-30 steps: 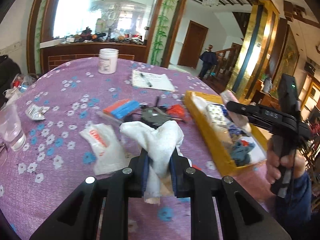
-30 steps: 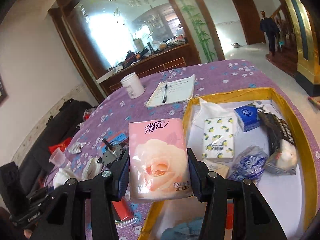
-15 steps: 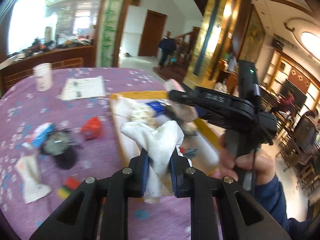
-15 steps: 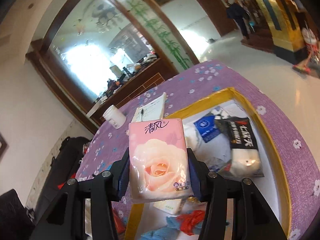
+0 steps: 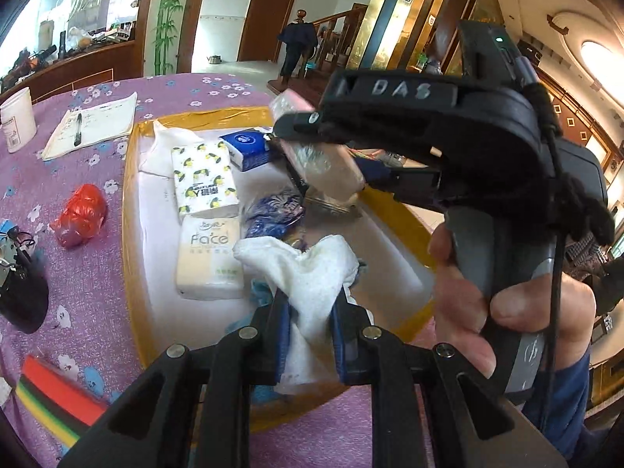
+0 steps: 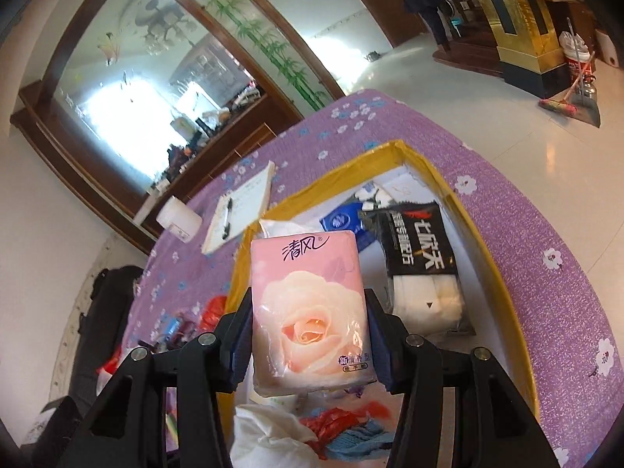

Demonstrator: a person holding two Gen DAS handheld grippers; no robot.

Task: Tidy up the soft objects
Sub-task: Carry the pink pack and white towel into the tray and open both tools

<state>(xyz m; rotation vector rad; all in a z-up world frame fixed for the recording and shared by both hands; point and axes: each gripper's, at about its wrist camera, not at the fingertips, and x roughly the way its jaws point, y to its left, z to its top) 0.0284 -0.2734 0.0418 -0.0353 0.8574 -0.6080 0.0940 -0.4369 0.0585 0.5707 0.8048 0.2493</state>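
Currently left gripper pinches white cloth between its pads; right gripper clamps pink tissue pack over yellow tray.

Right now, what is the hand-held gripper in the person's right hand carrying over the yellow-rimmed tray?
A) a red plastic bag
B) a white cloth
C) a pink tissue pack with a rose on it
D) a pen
C: in the right wrist view the right hand-held gripper has its jaws clamped on the sides of the pink tissue pack, above the yellow-rimmed tray.
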